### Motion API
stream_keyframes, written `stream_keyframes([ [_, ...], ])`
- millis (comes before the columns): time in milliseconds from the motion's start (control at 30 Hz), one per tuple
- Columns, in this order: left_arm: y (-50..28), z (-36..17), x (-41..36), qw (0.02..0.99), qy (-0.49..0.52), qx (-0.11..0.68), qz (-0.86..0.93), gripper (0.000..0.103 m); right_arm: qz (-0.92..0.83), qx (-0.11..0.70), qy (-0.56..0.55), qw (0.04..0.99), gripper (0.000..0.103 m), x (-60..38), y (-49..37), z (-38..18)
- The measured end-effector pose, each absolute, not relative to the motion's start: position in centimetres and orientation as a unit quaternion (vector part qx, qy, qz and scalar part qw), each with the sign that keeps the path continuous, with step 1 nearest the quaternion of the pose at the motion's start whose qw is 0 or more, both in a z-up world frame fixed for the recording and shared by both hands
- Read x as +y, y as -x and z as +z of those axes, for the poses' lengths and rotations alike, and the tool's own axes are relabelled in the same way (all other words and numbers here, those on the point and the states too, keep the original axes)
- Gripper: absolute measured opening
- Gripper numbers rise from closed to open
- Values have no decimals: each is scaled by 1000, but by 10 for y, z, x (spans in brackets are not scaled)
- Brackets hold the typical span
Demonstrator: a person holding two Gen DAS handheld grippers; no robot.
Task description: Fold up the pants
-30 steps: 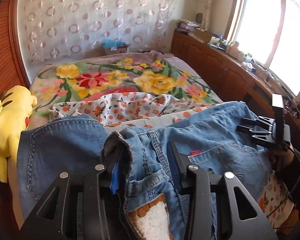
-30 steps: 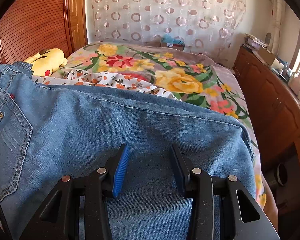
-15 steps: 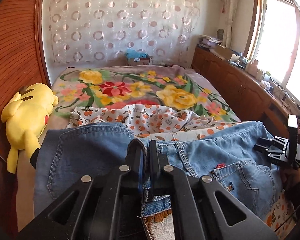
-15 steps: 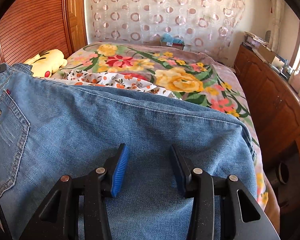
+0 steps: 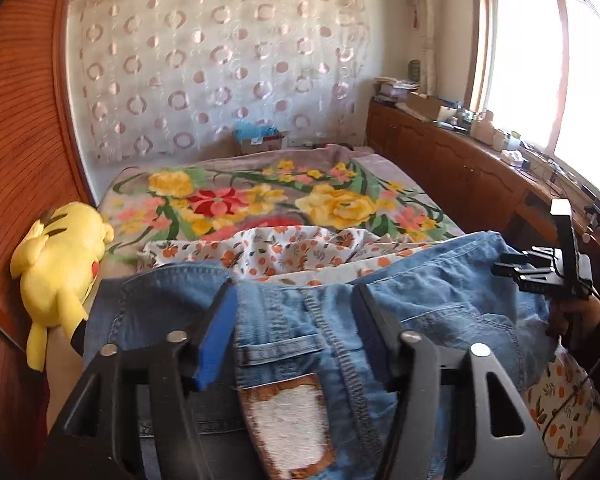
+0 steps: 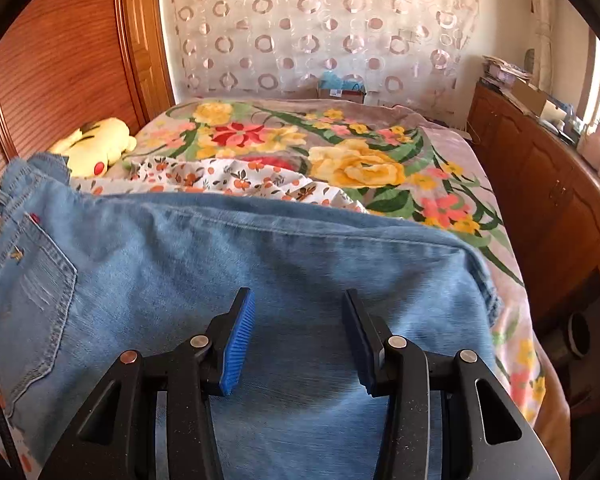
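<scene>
Blue jeans (image 5: pixel 440 292) lie folded across the near end of the bed. Their waistband, with a belt loop and a leather patch (image 5: pixel 288 420), sits under my left gripper (image 5: pixel 294 300). Its jaws are opening and stand wide, with the waistband between the pads but not pressed by them. In the right wrist view the jeans' legs (image 6: pixel 260 248) spread flat, with a back pocket (image 6: pixel 32 288) at the left. My right gripper (image 6: pixel 298 304) hovers open over the denim and holds nothing. It also shows at the right of the left wrist view, as the right gripper (image 5: pixel 516 272) held by a hand.
A white cloth with orange print (image 5: pixel 284 248) lies under the jeans, on a floral blanket (image 5: pixel 260 200). A yellow plush toy (image 5: pixel 64 256) rests by the wooden wall at left. Wooden cabinets (image 6: pixel 548 184) run along the bed's right side. A cardboard box (image 5: pixel 260 142) sits at the far end.
My left gripper pinched shut on the waistband half a second ago, then let go and spread wide while drawing back and up. The right gripper stayed over the denim.
</scene>
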State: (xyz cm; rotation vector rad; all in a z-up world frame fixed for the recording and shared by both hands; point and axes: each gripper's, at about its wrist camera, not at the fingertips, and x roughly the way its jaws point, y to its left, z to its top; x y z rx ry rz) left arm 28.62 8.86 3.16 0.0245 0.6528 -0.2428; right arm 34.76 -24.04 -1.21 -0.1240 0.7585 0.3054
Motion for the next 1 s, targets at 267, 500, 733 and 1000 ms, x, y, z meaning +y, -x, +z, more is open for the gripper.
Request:
stream_keyframes([
  [267, -301, 23, 36, 932, -22, 321, -166, 78, 94, 372, 43, 922, 49, -287, -376, -7],
  [500, -317, -8, -11, 923, -57, 335, -182, 78, 64, 397, 28, 915, 49, -299, -418, -15],
  [733, -324, -36, -14, 916, -54, 359, -172, 78, 80, 413, -12, 907, 49, -314, -438, -21],
  [1000, -321, -51, -14, 917, -55, 357, -172, 78, 104, 413, 6, 905, 9, -313, -433, -22],
])
